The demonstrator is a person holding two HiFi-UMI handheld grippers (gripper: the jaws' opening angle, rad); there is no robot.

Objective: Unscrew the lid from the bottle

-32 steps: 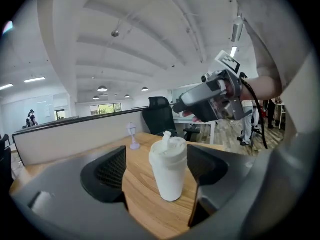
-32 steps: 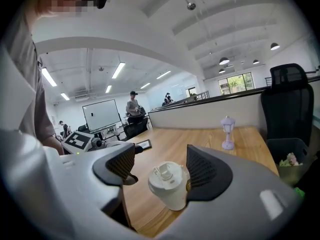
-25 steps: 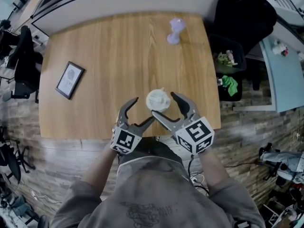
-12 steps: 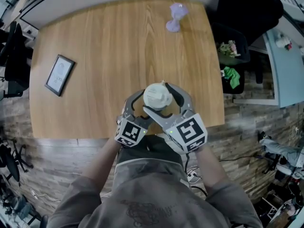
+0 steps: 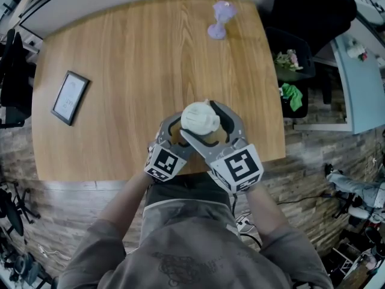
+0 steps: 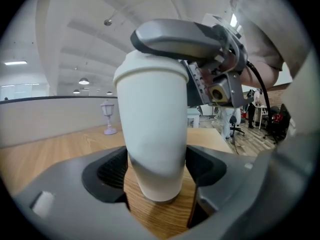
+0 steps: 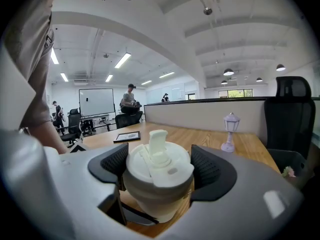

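A white bottle (image 5: 200, 118) stands upright near the front edge of the wooden table (image 5: 120, 53). My left gripper (image 5: 183, 136) reaches in low. In the left gripper view its jaws are closing on the bottle's lower body (image 6: 150, 134), and both pads lie against it. My right gripper (image 5: 203, 124) sits higher, around the top. In the right gripper view its pads (image 7: 116, 165) touch both sides of the white flip-spout lid (image 7: 159, 164). One jaw of the right gripper (image 6: 190, 39) shows over the lid in the left gripper view.
A small framed picture (image 5: 70, 97) lies at the table's left. A pale purple lantern figure (image 5: 220, 18) stands at the far right edge. Beyond the right edge are a black chair (image 5: 307, 17) and a bin (image 5: 292, 95) with green scraps.
A second ago both grippers stood spread to either side of the bottle. They have since moved in and closed around it, the left one low and the right one at the lid.
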